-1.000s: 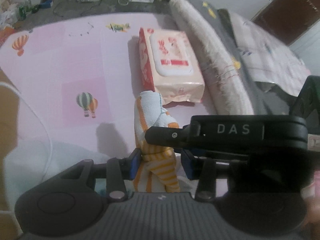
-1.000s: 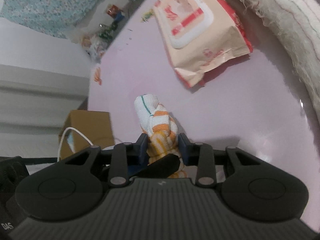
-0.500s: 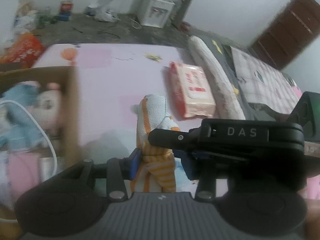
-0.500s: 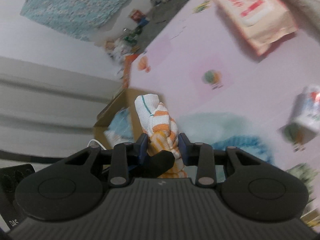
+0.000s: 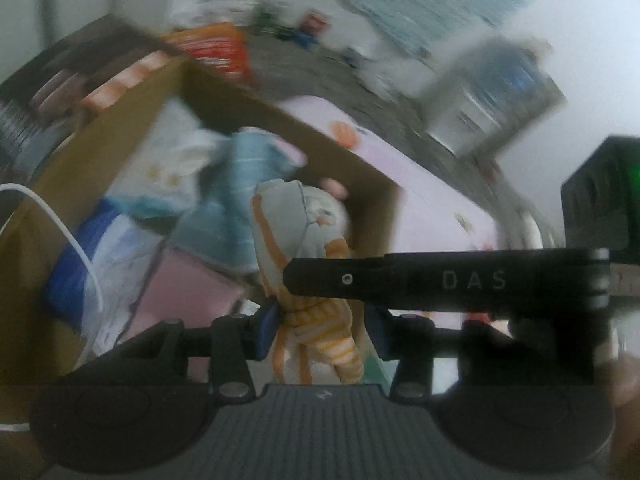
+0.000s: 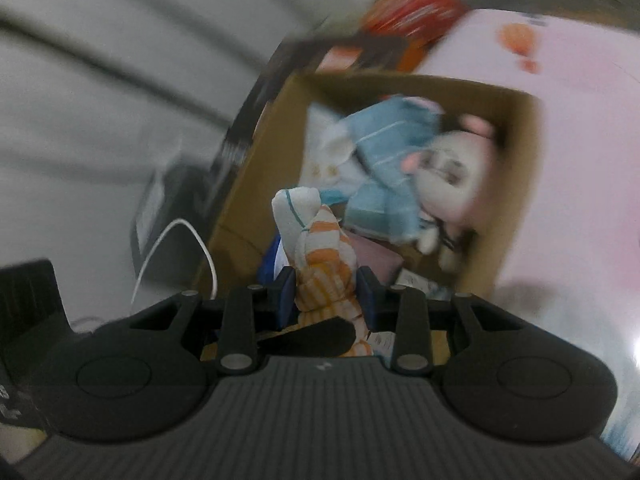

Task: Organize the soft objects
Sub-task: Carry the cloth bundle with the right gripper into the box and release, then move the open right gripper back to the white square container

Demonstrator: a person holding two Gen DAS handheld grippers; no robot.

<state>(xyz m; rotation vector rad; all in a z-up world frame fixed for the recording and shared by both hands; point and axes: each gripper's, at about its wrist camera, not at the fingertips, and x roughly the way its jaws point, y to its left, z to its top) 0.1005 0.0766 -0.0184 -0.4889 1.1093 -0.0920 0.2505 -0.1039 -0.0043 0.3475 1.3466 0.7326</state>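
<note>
Closest to us, our right gripper [image 6: 326,294] is clamped on the rolled orange-and-white striped cloth [image 6: 320,256]. Our left gripper [image 5: 320,330] has the same cloth between its fingers, and its jaws are opening; only its left pad looks to touch the fabric. Beyond the cloth sits the open cardboard box [image 5: 120,128], with a blue garment [image 6: 384,148] and a plush toy [image 6: 452,172] inside, on the pink mat [image 6: 580,120].
</note>
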